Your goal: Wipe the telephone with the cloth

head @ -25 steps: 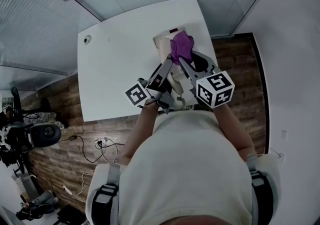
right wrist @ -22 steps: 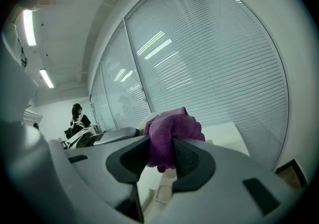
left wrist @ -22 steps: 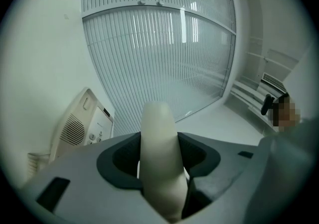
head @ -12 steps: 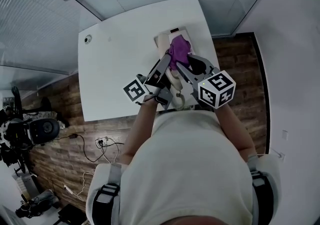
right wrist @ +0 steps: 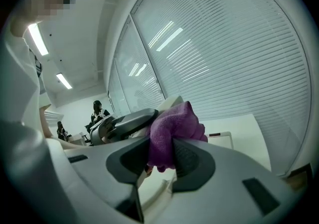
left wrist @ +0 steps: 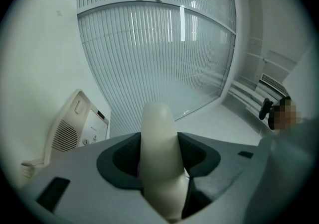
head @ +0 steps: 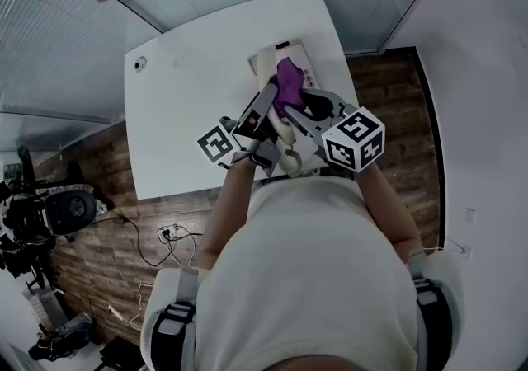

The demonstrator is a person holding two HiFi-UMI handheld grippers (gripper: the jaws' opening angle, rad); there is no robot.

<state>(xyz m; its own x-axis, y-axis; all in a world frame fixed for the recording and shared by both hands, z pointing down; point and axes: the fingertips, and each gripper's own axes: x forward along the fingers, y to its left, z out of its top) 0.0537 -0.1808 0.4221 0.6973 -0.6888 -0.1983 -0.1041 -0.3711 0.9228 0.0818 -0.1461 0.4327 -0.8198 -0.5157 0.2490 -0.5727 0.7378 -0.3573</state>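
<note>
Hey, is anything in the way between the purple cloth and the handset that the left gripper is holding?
Nothing visible does. The right gripper holds the purple cloth right up against the cream handset clamped in the left gripper; whether they touch is unclear.
</note>
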